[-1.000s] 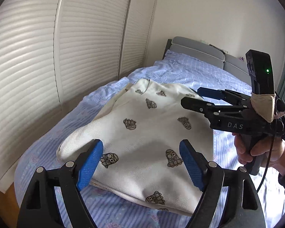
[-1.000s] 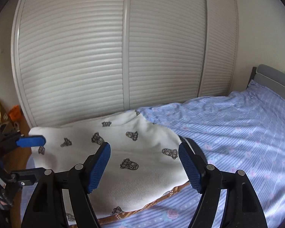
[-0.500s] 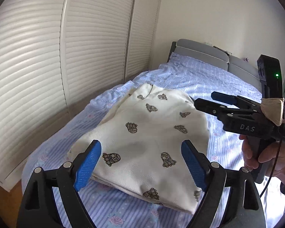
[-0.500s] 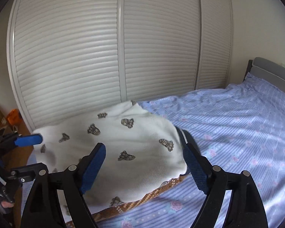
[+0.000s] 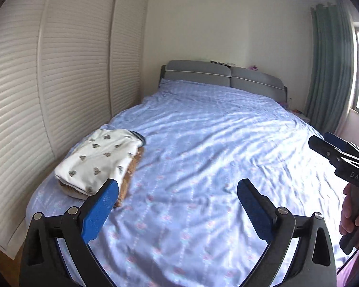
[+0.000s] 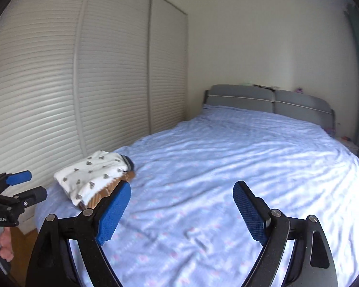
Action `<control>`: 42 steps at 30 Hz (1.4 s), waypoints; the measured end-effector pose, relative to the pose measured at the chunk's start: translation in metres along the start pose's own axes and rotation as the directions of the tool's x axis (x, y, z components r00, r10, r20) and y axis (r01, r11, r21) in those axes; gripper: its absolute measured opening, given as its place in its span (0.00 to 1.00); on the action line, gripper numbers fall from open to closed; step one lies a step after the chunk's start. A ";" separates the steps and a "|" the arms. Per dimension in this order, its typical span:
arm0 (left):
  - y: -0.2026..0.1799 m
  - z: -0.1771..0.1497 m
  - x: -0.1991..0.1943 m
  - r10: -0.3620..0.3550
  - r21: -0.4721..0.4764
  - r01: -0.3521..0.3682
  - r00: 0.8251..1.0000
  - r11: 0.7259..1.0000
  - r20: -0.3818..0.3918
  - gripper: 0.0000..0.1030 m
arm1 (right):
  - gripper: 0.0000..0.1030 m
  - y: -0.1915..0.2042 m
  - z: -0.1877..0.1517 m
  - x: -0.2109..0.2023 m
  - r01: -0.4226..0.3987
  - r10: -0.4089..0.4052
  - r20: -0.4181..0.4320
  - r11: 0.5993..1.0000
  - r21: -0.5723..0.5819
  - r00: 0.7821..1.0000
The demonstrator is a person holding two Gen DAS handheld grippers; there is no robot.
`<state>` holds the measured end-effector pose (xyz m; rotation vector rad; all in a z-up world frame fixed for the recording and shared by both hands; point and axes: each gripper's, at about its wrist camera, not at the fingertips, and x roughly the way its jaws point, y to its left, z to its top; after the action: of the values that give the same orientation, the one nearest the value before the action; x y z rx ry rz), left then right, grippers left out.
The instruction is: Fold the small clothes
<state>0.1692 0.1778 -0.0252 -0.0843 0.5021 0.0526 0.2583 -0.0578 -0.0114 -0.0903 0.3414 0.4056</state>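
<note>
A folded white garment with small dark prints [image 5: 100, 157] lies on top of a folded brown garment [image 5: 131, 169] at the near left corner of the bed; the stack also shows in the right wrist view [image 6: 93, 177]. My left gripper [image 5: 178, 206] is open and empty, held back from the stack above the bed's near edge. My right gripper [image 6: 182, 211] is open and empty, also well clear of the clothes. Each gripper shows at the edge of the other's view, the right one [image 5: 332, 146] and the left one [image 6: 24, 186].
The bed has a blue patterned sheet [image 5: 215, 143] and a grey headboard [image 5: 222, 74]. White slatted wardrobe doors [image 5: 59, 71] run along its left side. A green curtain [image 5: 332, 67] and a window stand at the far right. Wooden floor [image 6: 24, 244] shows at the lower left.
Both grippers have pulled back and up from the white garment, which now lies small and folded on the brown one. The view now takes in the whole bed.
</note>
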 end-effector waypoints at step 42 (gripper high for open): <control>-0.147 -0.111 -0.127 -0.012 0.170 0.003 0.999 0.985 0.051 1.00 | 0.96 -0.061 -0.149 -0.295 0.513 -0.514 -0.025 0.848 0.137 0.857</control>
<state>0.0155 0.0175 -0.0514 0.0822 0.4530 0.0047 -0.0173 -0.2464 -0.0491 -0.0397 0.3178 -0.1536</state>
